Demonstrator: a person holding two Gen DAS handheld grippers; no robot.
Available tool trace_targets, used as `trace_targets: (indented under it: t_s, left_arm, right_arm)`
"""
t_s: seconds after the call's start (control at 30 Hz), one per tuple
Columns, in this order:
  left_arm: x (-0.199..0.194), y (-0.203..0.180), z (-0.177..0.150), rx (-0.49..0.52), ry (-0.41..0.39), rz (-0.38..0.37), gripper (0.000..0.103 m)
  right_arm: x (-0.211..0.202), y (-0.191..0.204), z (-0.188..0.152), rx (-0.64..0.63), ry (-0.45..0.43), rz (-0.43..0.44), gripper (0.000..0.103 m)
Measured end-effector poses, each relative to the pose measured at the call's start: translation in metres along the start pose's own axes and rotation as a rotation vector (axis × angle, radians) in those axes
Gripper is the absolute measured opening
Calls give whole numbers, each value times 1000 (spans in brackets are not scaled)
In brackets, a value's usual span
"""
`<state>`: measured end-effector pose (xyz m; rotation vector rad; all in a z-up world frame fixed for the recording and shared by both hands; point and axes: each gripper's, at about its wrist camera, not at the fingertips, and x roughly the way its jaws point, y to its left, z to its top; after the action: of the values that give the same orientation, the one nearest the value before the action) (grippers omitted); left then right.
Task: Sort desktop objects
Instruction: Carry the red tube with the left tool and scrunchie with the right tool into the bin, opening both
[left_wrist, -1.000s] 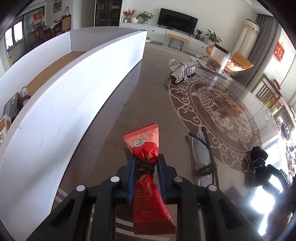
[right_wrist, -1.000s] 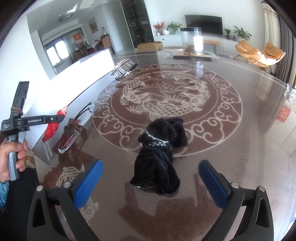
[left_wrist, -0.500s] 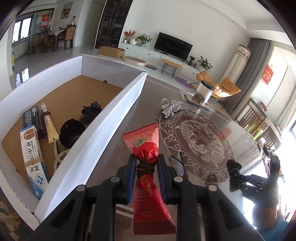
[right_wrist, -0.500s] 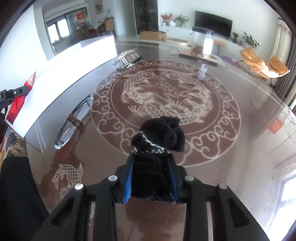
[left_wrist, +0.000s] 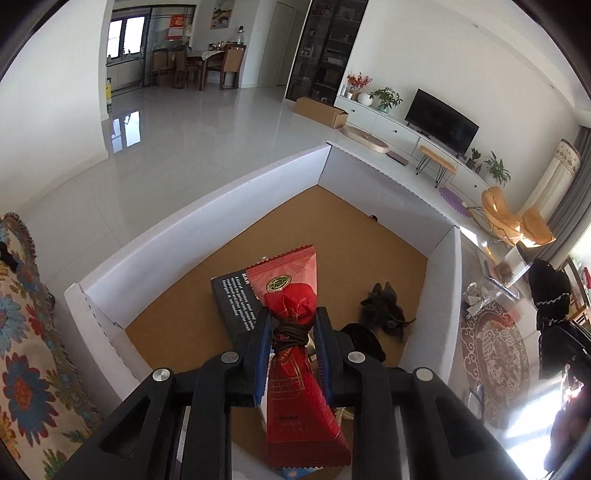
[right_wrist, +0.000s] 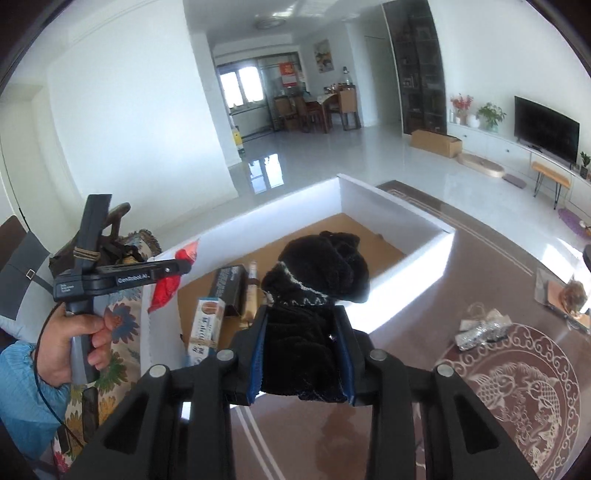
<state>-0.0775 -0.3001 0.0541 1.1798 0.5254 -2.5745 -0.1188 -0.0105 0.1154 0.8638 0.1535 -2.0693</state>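
Observation:
My left gripper (left_wrist: 291, 325) is shut on a red snack packet (left_wrist: 295, 325) and holds it above the inside of the white box (left_wrist: 207, 195) with a brown floor. My right gripper (right_wrist: 301, 325) is shut on a black sock (right_wrist: 321, 266) and holds it in the air over the box's near wall (right_wrist: 406, 269). The left gripper with the red packet also shows in the right wrist view (right_wrist: 181, 267), above the box's left end. The sock also shows at the right edge of the left wrist view (left_wrist: 550, 291).
The box holds a black carton (left_wrist: 231, 295), dark cloth items (left_wrist: 384, 310), a tube (right_wrist: 252, 291) and a small printed carton (right_wrist: 207, 325). A silver clip (right_wrist: 480, 328) lies on the patterned glass table (right_wrist: 517, 387). A floral cloth (left_wrist: 26, 350) lies left of the box.
Both grippers rose and swung left to the box. The left one with the packet is now over the box's inside. The right one lifted the sock off the table.

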Motion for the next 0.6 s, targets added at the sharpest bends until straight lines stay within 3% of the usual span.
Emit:
trace_targets:
  t_s: [0.1,0.23,0.27,0.33,0.37,0.4,0.53,0.6]
  left_arm:
    - [22,23,3,-21,47,48,22]
    - [46,43,-2,-74,145,101,26]
    - [49,47,-4,-90,159,109,29]
    - [45,46,-8,-77,131,122,36]
    - [42,46,-10,-76,124,123,48]
    - [37,45,-13,-79,111,120,54]
    - [8,16,-25,-43,32,104,54]
    - [-9,-14,-30,2,3,44,54]
  right_arm:
    - [60,43,14,-40,57,90,34]
    - [133,75,5,-39,188,153,36]
    - [150,79,1,-39,230,158,40]
    - [169,81,-6,-41,281,151,59]
    - [171,81,-8,-43,279,152,69]
    - [168,80,-9,-45,264,150,70]
    - [129,65,-9,-36,168,137,71]
    - [92,52,-18,-33,92,92,80]
